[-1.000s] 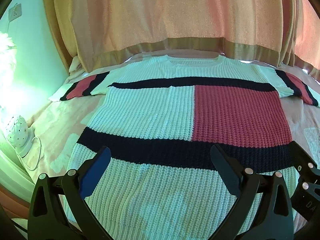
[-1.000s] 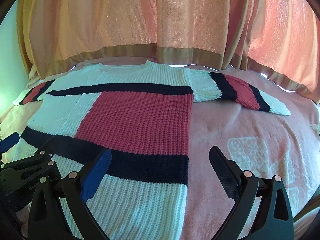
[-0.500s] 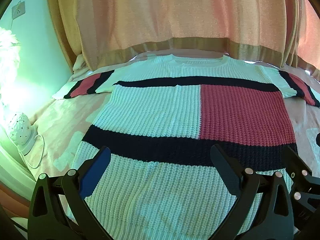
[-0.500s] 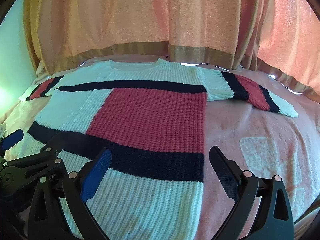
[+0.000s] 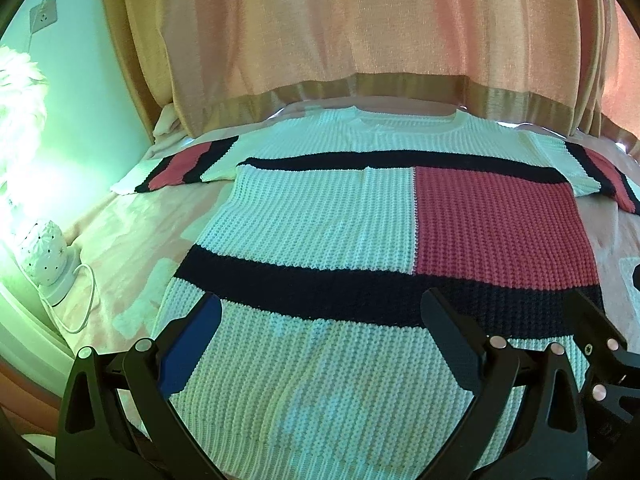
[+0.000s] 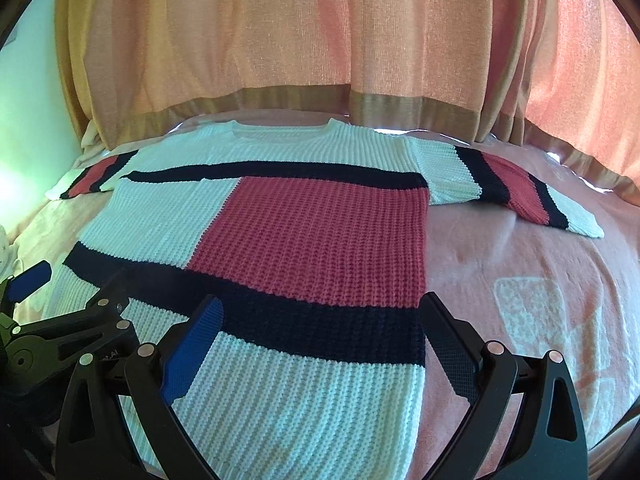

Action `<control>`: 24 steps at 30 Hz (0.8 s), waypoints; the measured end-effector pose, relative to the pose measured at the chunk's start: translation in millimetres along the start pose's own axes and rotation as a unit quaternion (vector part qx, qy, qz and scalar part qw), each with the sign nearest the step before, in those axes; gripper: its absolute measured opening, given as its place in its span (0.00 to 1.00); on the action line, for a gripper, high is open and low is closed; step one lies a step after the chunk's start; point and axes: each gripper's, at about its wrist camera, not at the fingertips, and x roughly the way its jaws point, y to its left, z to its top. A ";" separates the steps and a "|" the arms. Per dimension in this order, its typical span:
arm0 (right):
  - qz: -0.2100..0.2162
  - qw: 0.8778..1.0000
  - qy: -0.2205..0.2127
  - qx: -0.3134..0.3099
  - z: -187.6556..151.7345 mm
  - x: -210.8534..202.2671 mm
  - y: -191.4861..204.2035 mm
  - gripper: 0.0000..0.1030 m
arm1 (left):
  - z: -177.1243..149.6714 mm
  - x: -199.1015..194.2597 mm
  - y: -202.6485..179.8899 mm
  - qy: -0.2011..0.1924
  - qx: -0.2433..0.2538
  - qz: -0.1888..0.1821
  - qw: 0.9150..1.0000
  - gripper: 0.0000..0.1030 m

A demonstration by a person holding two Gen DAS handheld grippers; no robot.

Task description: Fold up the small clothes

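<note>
A knitted sweater [image 5: 320, 232] in white, navy and red blocks lies flat, front up, on a pink bed, sleeves spread to both sides; it also shows in the right wrist view [image 6: 304, 236]. My left gripper [image 5: 320, 344] is open and empty, hovering above the sweater's white hem area. My right gripper [image 6: 320, 344] is open and empty above the hem's right corner. The left gripper also shows in the right wrist view [image 6: 60, 312] at the lower left. Part of the right gripper shows at the left wrist view's right edge [image 5: 600, 344].
Orange curtains [image 5: 340, 28] hang behind the bed's far edge. A white dotted lamp [image 5: 46, 248] with a cord stands at the bed's left side by a green wall. The pink blanket [image 6: 520, 280] stretches to the right of the sweater.
Both grippers have drawn back and shifted slightly left, so the sweater sits farther right and slightly lower in both views. The jaws stay open.
</note>
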 end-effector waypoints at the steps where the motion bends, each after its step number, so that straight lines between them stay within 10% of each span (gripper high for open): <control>1: 0.000 1.000 0.000 0.001 0.1 -0.3 -0.4 0.94 | 0.0 -0.1 0.1 0.000 -0.001 0.000 1.000 0.95; 24: 0.001 1.000 0.001 -0.001 -1.1 -0.2 2.4 0.94 | -0.4 0.8 2.8 -0.001 0.000 0.000 1.000 0.95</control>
